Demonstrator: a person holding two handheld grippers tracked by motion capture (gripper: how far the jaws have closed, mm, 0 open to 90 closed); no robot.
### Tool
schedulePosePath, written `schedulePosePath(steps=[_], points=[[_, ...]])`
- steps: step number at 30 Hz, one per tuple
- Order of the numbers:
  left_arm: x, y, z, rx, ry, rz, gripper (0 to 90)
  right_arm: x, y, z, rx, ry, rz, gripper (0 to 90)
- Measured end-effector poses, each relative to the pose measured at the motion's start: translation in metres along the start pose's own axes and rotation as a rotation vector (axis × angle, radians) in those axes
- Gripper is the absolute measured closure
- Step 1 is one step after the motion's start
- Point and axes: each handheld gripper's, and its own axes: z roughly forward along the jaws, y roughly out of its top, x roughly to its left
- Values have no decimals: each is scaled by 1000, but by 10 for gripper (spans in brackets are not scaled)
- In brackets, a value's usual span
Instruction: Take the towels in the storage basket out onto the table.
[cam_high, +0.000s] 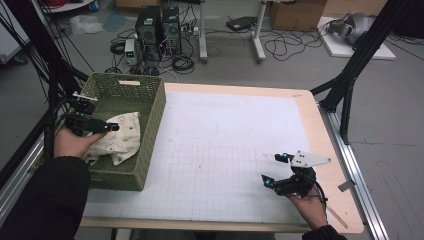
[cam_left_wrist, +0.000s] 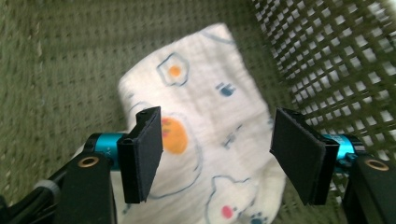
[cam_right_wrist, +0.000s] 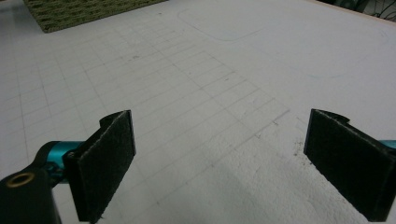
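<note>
In the green basket (cam_high: 150, 120), the left gripper (cam_left_wrist: 217, 144) is hanging with its fingers spread wide above the cloth (cam_left_wrist: 205, 116), not pinching it.

One cloth (cam_high: 119, 136), one basket (cam_high: 150, 120), two grippers.

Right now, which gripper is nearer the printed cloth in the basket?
Left. The left gripper hangs just above the cloth inside the basket, jaws open. The right gripper is far across the table.
</note>
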Motion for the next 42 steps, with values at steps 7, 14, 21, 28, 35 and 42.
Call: schedulePosePath(steps=[7, 14, 21, 28, 35, 42], points=[[3, -3, 5, 32, 46, 3, 344, 1, 0, 0, 5, 2, -3, 81], [4, -6, 13, 88, 109, 23, 396, 1, 0, 1, 8, 3, -7, 82], [3, -7, 17, 129, 113, 50, 707, 0, 0, 1, 5, 4, -10, 82], [1, -7, 28, 209, 91, 80, 868, 1, 0, 2, 9, 7, -4, 81], [-2, -9, 37, 264, 1, 79, 779, 1, 0, 5, 13, 12, -6, 81], [-13, -15, 53, 338, -47, 120, 483, 2, 1, 8, 17, 19, -15, 82]])
